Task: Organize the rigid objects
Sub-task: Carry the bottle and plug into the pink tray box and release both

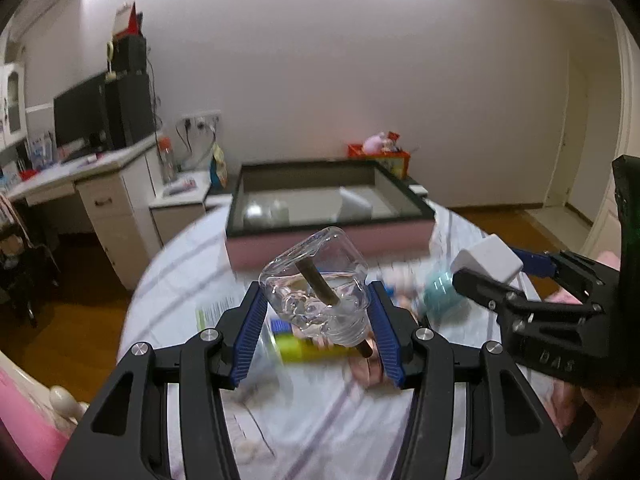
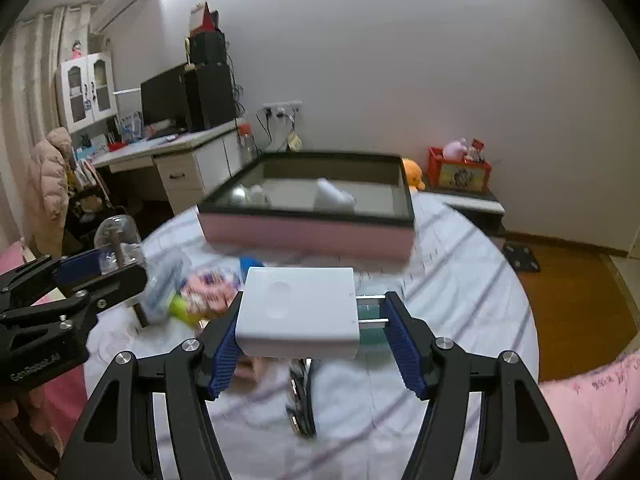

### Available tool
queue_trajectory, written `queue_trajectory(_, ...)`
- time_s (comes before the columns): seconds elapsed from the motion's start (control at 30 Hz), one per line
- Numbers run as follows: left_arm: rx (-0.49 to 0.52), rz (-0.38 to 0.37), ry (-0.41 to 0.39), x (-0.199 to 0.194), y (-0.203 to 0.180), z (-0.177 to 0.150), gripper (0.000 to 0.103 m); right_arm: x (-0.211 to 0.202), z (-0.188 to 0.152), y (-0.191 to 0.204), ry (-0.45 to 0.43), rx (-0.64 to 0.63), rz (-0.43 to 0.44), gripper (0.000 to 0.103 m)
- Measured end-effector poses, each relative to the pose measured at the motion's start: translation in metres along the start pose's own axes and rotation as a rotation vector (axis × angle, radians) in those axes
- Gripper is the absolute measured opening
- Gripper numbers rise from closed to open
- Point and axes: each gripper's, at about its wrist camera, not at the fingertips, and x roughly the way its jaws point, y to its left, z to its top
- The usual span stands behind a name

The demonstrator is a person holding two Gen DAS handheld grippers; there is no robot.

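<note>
Round worktop under a white striped cloth. Pink-sided, dark-rimmed tray sits at the far edge; a blurred heap of small packets lies left of centre.

The box sits on the table, clutter before it.

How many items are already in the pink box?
3 visible in the pink box: a roundish shiny item and a pale one at its left, a white object near the middle. Blur may hide more.
</note>
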Motion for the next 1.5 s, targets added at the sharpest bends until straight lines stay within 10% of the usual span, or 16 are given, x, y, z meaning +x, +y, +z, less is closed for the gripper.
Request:
queue_trajectory(0.43, 0.03, 0.018, -0.072, 0.053, 0.005, 0.086, 0.052, 0.041, 0.08, -0.006, -0.044, -0.036, 0.036, 0.067)
queue_trajectory(0.73, 0.095, 0.048, 0.024, 0.151, 0.017, 0.142, 0.052, 0.122, 0.138, -0.025, 0.043, -0.078, 0.023, 0.067)
queue_trajectory(1.17, 0.118, 0.069, 0.299, 0.278, 0.018, 0.13, 0.052, 0.249, 0.135, -0.055, 0.312, -0.074, -0.04, 0.067)
queue_trajectory(1.5, 0.12, 0.122, 0.313, 0.291, 0.017, 0.12, 0.071, 0.256, 0.132, -0.068, 0.318, -0.028, -0.057, 0.07)
